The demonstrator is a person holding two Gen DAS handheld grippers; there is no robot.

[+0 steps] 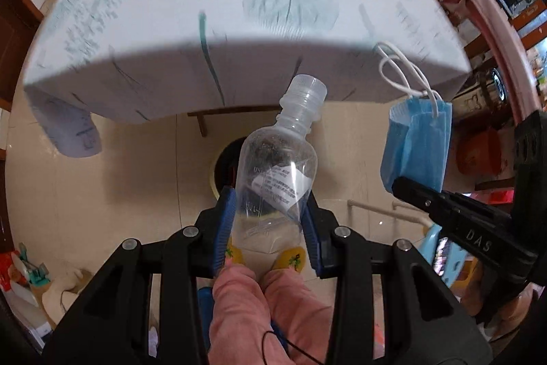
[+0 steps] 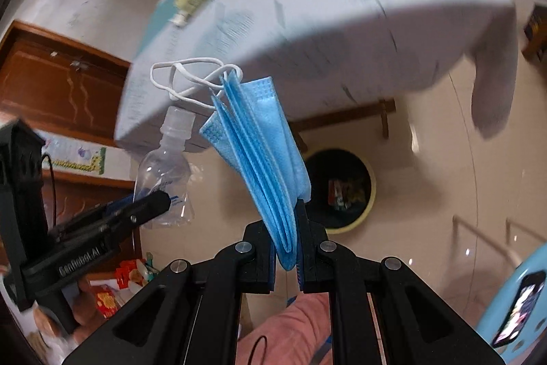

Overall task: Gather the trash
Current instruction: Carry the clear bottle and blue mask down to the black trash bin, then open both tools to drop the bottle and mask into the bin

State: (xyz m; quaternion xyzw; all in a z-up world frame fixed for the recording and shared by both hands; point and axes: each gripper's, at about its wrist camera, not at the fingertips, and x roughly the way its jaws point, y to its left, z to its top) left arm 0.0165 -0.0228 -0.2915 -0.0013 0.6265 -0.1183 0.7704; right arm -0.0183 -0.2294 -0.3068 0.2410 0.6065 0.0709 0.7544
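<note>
Tools (image 1: 268, 221) (image 2: 287, 238) clamp bottle (image 1: 273, 173) and mask (image 2: 263, 153) beyond table edge (image 1: 239, 47).

Soft, even indoor light, fairly bright. Motion blur smears the tablecloth (image 1: 239, 5) print in both views, worse on the right wrist. Fisheye bending curves the table edge; corners fall black. Small glare spots shine on the floor tiles (image 2: 444, 159).

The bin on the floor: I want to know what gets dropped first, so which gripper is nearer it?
Left. The left gripper holds the bottle over the bin; the right gripper is beside it.
</note>
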